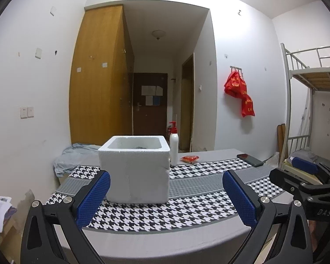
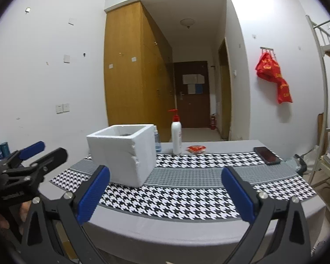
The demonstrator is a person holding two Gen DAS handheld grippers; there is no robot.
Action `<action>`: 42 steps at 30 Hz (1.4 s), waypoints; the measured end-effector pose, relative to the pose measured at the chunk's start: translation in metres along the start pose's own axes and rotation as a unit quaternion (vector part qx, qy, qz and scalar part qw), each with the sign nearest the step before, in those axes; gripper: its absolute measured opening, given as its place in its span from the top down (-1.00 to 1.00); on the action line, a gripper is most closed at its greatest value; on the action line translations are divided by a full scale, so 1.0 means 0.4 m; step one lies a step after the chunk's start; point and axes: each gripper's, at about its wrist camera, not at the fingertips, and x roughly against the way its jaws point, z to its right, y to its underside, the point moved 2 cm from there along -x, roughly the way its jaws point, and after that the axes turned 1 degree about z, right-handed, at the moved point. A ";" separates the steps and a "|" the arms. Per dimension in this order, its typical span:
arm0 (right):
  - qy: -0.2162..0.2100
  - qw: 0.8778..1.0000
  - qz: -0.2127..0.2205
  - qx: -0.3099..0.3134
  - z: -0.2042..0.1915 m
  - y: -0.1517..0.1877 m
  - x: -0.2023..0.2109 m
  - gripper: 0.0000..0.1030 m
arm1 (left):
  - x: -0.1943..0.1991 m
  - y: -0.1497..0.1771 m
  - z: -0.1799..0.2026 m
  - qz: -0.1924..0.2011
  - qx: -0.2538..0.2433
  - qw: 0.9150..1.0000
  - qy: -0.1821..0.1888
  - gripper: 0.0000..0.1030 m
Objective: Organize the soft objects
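Foam box (image 1: 134, 171) stands open-topped on the counter (image 1: 165, 237), something dark inside. The red packet (image 1: 189, 158) lies behind it, near the pump bottle (image 1: 173, 147). Left gripper (image 1: 165, 195) and right gripper (image 2: 165, 194) hover spread, empty. Judged step: approach; next, reach for the packet.

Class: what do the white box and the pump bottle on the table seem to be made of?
Box: likely foam, matte white, with thick walls, a grainy surface and a crumbled corner edge. Bottle: probably plastic, smooth and slightly glossy white, with a red pump top.
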 end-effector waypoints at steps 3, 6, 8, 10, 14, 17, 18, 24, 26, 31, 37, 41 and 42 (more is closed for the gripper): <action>0.008 1.000 -0.007 0.001 -0.005 0.016 0.006 -0.99 | 0.007 0.010 0.001 -0.004 -0.002 1.000 0.002 -0.98; 0.004 1.000 -0.005 0.002 -0.010 0.028 0.021 -0.99 | 0.020 0.021 0.004 -0.002 -0.004 1.000 0.002 -0.98; 0.003 1.000 -0.005 0.004 -0.014 0.033 0.028 -0.99 | 0.026 0.027 0.005 -0.002 -0.003 1.000 0.005 -0.98; 0.002 1.000 -0.009 0.007 -0.016 0.037 0.031 -0.99 | 0.030 0.031 0.007 -0.004 -0.005 1.000 0.006 -0.98; -0.007 1.000 -0.001 0.009 -0.018 0.038 0.053 -0.99 | 0.043 0.025 0.009 0.002 -0.005 1.000 0.003 -0.98; -0.009 1.000 0.000 0.006 -0.015 0.041 0.059 -0.99 | 0.050 0.028 0.014 0.004 -0.004 1.000 0.002 -0.98; -0.008 1.000 -0.002 0.004 -0.013 0.044 0.058 -0.99 | 0.050 0.030 0.014 0.004 -0.003 1.000 0.000 -0.98; -0.011 1.000 -0.012 0.007 -0.012 0.068 0.048 -0.99 | 0.058 0.047 0.010 0.005 -0.002 1.000 -0.004 -0.98; -0.013 1.000 -0.012 0.008 -0.012 0.075 0.049 -0.99 | 0.063 0.052 0.007 0.007 -0.002 1.000 -0.004 -0.98; -0.015 1.000 -0.012 -0.003 -0.008 0.088 0.048 -0.99 | 0.067 0.060 0.006 0.004 0.000 1.000 -0.003 -0.98; -0.014 1.000 -0.015 0.006 -0.020 0.083 0.054 -0.99 | 0.067 0.062 0.015 -0.009 -0.003 1.000 -0.004 -0.98; -0.013 1.000 -0.013 0.008 -0.026 0.081 0.064 -0.99 | 0.077 0.062 0.022 -0.008 -0.009 1.000 -0.005 -0.98; -0.013 1.000 -0.013 0.007 -0.027 0.081 0.066 -0.99 | 0.080 0.060 0.022 -0.007 -0.008 1.000 -0.005 -0.98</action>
